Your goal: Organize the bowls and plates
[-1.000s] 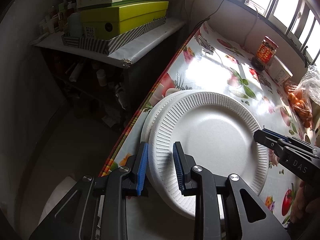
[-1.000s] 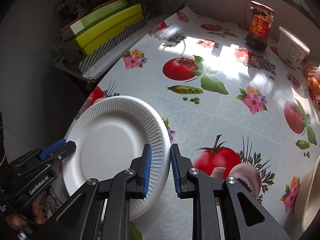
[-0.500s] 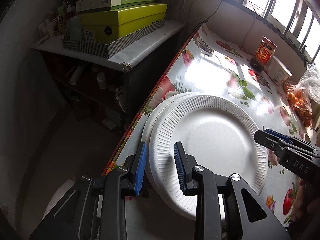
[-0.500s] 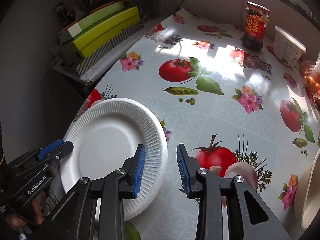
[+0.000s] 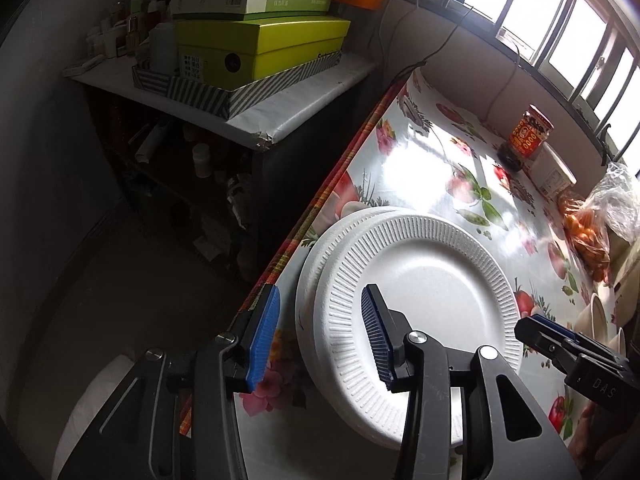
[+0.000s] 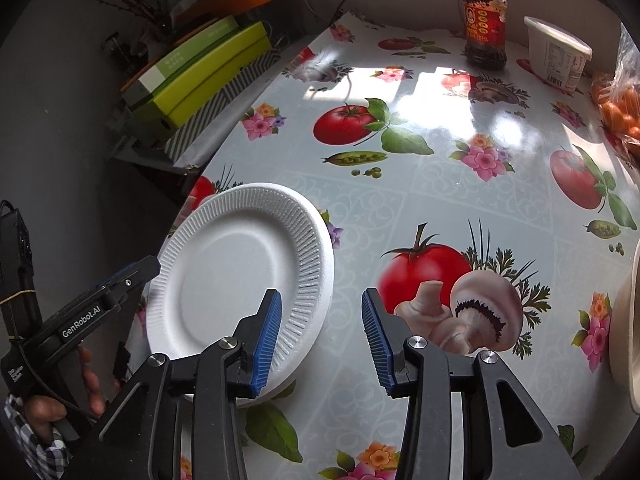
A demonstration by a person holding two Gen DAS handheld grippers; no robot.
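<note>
On the table's near left corner: you have two white ribbed plates (image 5: 420,280) stacked, the upper one set slightly off the lower, whose rim shows past its left edge.
Table: the oilcloth (image 6: 440,184) under them is printed with tomatoes, mushrooms, peas and flowers.
Left gripper (image 5: 320,334): your jaws have just been opening and now stand partly apart; the near rim of the stack lies between the blue pads, and neither pad presses on it.
Right gripper (image 6: 322,336): your jaws have just been opening as well; the left pad hangs over the plates' right rim, the right pad over bare oilcloth, and nothing is gripped.
Your left hand (image 6: 60,404): it holds the left tool's handle, a checked cuff at the wrist.
Bowl: a pale rim (image 6: 624,340) shows at the right edge of the right view, well apart from the plates.
Far end: a red-labelled jar (image 6: 484,24) stands beside a white tub (image 6: 556,56), with a bag of orange fruit (image 5: 588,232) near them.
Side shelf: green boxes (image 5: 260,48) are stacked left of the table.
</note>
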